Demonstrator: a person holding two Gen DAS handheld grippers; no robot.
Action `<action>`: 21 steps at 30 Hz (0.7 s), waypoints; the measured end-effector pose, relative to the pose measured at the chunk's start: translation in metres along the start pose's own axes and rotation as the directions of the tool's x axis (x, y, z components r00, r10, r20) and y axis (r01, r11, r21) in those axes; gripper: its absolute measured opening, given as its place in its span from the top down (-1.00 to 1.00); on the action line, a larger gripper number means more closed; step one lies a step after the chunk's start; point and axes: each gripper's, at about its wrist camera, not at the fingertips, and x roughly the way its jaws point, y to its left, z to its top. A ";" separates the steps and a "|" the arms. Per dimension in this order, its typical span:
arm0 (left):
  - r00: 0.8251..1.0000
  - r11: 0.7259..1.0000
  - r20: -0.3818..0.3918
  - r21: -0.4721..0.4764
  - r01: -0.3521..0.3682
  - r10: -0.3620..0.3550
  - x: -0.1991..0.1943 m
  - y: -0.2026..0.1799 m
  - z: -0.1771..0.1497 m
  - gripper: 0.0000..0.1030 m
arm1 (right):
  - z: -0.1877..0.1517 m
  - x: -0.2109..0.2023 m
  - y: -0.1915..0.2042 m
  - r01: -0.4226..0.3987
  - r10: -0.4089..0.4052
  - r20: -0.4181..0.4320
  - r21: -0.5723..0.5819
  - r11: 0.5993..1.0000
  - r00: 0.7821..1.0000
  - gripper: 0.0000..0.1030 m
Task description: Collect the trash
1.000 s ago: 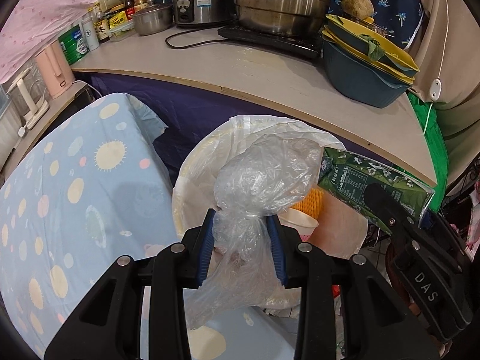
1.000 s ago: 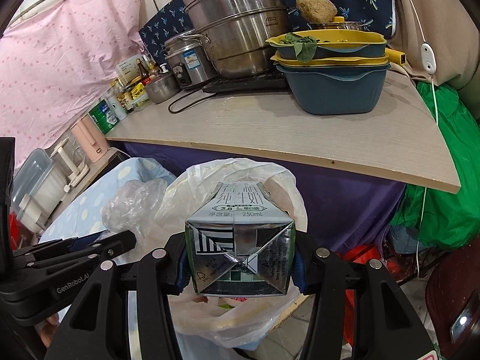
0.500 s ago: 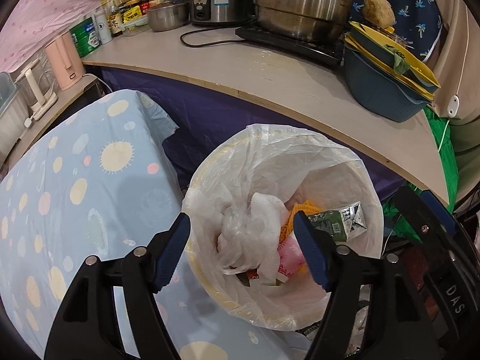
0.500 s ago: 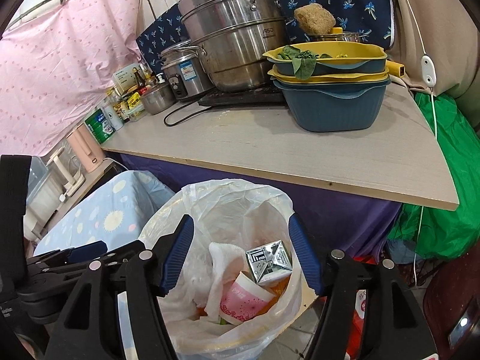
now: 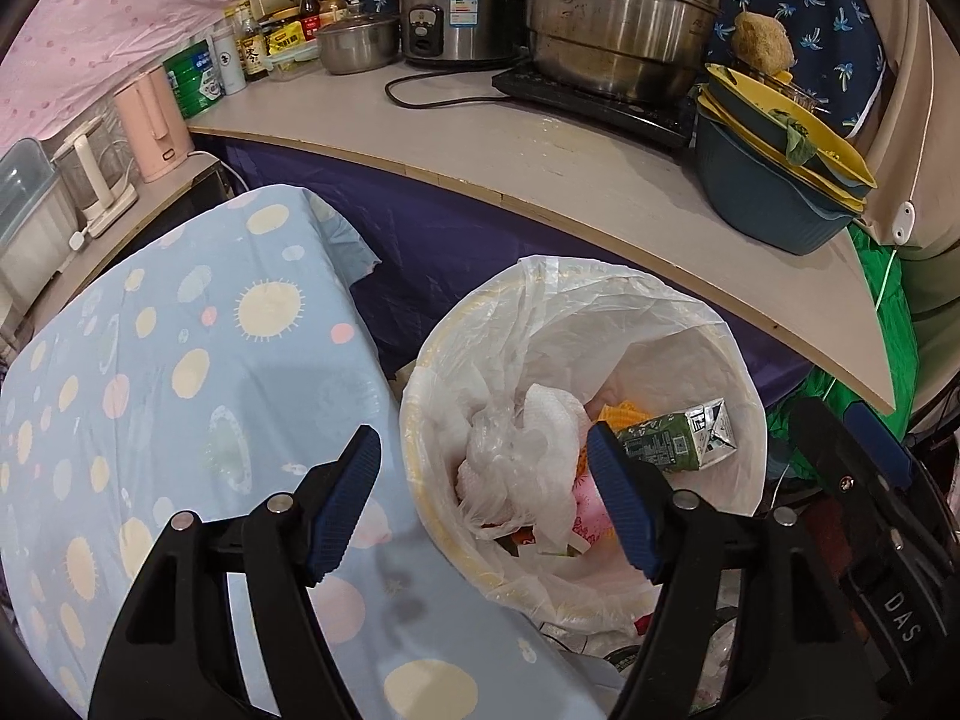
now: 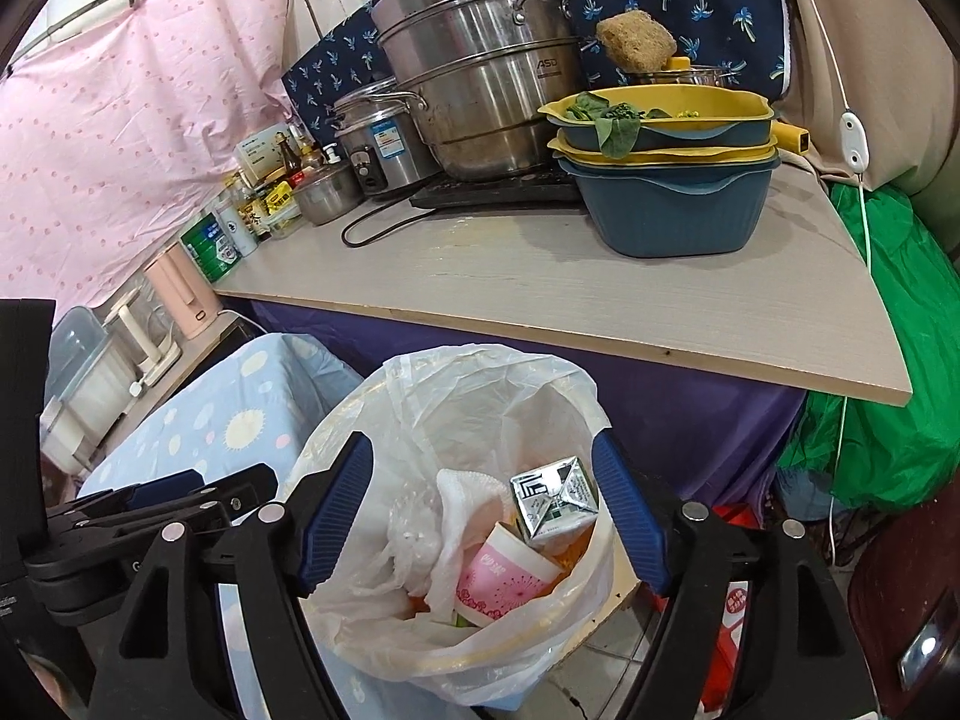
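Trash sits inside the lined bin (image 5: 744, 420), which stands on the floor between the dotted blue tablecloth (image 5: 180, 372) and the front edge of the desk (image 5: 540, 168). Both tools hang over it with nothing between their pads: the left gripper (image 5: 483, 504) has its jaws released and wide, and the right gripper (image 6: 483, 516) has jaws that are opening, also empty.

Counted in the bin: one green milk carton (image 5: 678, 441), one crumpled clear plastic bag (image 5: 510, 468), one pink paper cup (image 6: 504, 579), one white paper towel (image 5: 555, 414), plus something orange, too buried to name.

All of it looks light. The carton seems stiff enough to pinch across its flat sides; the bag is soft and slippery, best taken by a bunched fold; the cup would likely crush, so grip its rim gently.
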 end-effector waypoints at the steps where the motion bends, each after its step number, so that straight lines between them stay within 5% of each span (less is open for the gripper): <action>1: 1.000 1.000 0.003 -0.002 -0.003 0.003 -0.003 0.001 -0.001 -0.31 | -0.001 -0.002 0.002 0.002 -0.002 -0.001 -0.007 1.000 1.000 -0.43; 11: 0.999 0.999 0.022 -0.018 -0.027 0.028 -0.024 0.011 -0.018 -0.32 | -0.014 -0.021 0.018 0.000 -0.001 -0.011 -0.058 0.998 1.000 -0.46; 21: 0.997 0.997 0.036 -0.040 -0.060 0.062 -0.042 0.027 -0.040 -0.64 | -0.026 -0.039 0.026 0.011 -0.013 -0.027 -0.087 0.996 1.000 -0.59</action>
